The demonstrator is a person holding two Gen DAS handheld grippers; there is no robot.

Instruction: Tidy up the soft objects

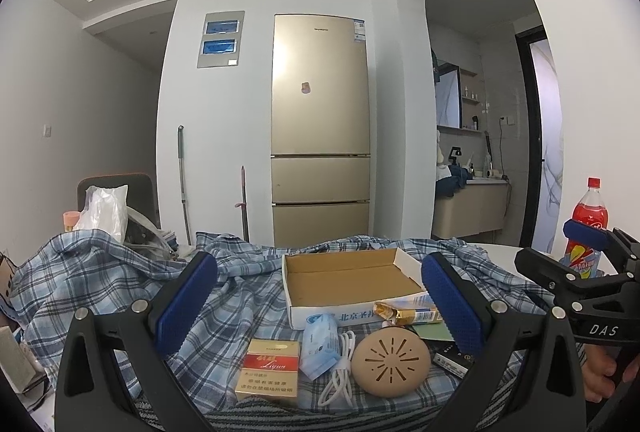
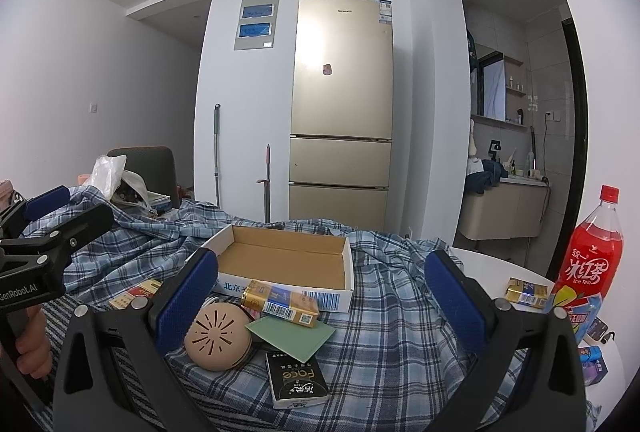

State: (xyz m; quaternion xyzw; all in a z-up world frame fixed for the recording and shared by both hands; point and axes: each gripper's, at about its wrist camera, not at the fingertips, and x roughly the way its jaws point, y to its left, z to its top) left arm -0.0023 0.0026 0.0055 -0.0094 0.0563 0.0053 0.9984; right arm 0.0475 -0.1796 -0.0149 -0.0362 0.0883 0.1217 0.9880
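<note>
A blue plaid shirt (image 1: 100, 272) lies spread and rumpled over the table; it also shows in the right wrist view (image 2: 392, 320). An open cardboard box (image 1: 348, 280) rests on it, also in the right wrist view (image 2: 284, 260). In front lie a blue tissue pack (image 1: 320, 344), a red-gold cigarette pack (image 1: 270, 368), a white cable (image 1: 340, 372), a tan round case (image 1: 390, 362) (image 2: 218, 336), a gold pack (image 2: 280, 302), a green card (image 2: 292, 332) and a black pack (image 2: 298, 378). My left gripper (image 1: 318, 308) is open above these. My right gripper (image 2: 320, 308) is open above the shirt.
A red ice tea bottle (image 2: 592, 260) stands at the table's right edge with small packs (image 2: 526, 292) beside it. A white plastic bag (image 1: 102, 210) and a chair back (image 1: 136, 188) are at the far left. A gold fridge (image 1: 320, 128) stands behind.
</note>
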